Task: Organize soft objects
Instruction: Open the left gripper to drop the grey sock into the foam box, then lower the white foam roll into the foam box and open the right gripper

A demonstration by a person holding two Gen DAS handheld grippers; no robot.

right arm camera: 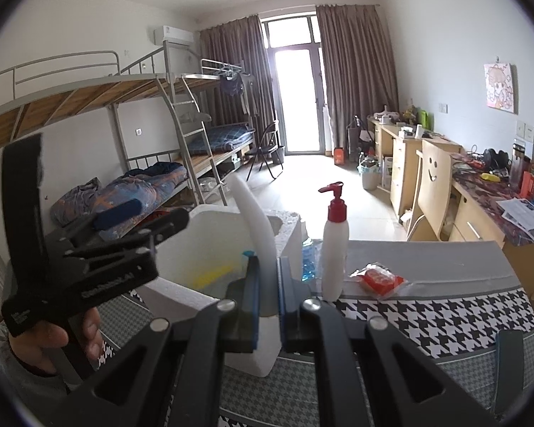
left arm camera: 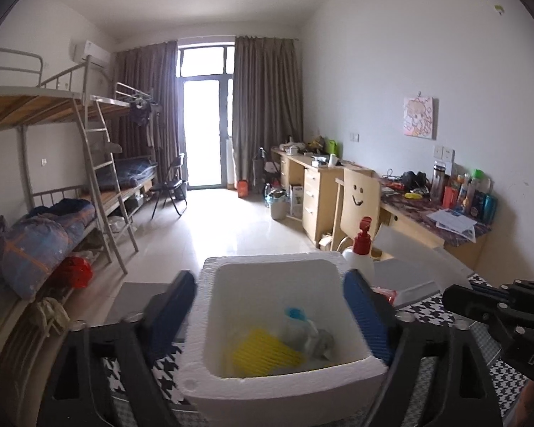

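A white foam box sits on the houndstooth-covered surface of a dormitory room, its open top facing up and its long axis running away from the left wrist camera toward the bright balcony door. Inside lie a yellow ribbed item, a clear bag and something blue — all blurred. The left gripper stands wide, its blue pads on either side of the box's walls, with no clear contact visible. The right gripper is clamped together on a thin white foam sheet, which stands nearly upright and curves back over the box's right edge. A pump bottle with a red top stands just right of the box; a red packet lies near it. A hand grips the left tool's handle — seen from the right wrist camera.
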